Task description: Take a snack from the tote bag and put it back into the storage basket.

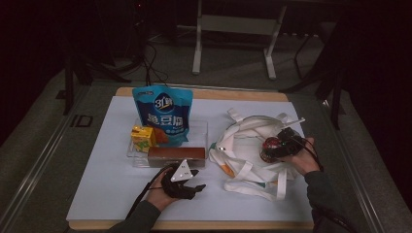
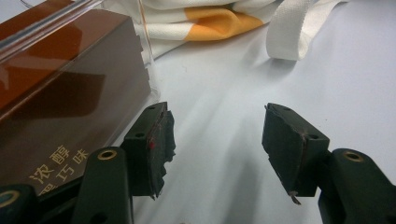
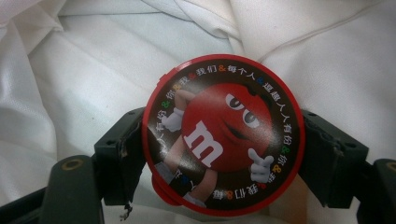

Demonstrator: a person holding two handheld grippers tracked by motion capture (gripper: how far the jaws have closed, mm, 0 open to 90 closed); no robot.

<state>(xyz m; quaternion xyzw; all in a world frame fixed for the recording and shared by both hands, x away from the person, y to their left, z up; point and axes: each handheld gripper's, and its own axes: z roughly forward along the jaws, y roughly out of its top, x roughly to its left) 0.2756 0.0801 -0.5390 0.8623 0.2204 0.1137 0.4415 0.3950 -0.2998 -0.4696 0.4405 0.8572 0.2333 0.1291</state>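
My right gripper [image 3: 223, 154] is shut on a round red candy tub [image 3: 223, 135] with a cartoon lid, held over the white cloth bag [image 3: 70, 70]. From above, the tub [image 1: 270, 145] and right gripper [image 1: 284, 145] sit on top of the white bag [image 1: 248, 155] at the right. My left gripper [image 1: 192, 182] rests near the front of the white mat, open, with nothing between its jaws [image 2: 217, 149]. Just left of its jaw lies a brown chocolate box [image 2: 60, 93] behind a clear tray wall.
A clear tray [image 1: 201, 131] holds a blue snack pouch [image 1: 164, 114], a yellow drink carton [image 1: 142, 137] and the brown box [image 1: 176, 155]. The bag's straps [image 2: 289, 32] and an orange patch [image 2: 219, 21] lie ahead of the left gripper. The table edge [image 1: 194, 224] runs along the front.
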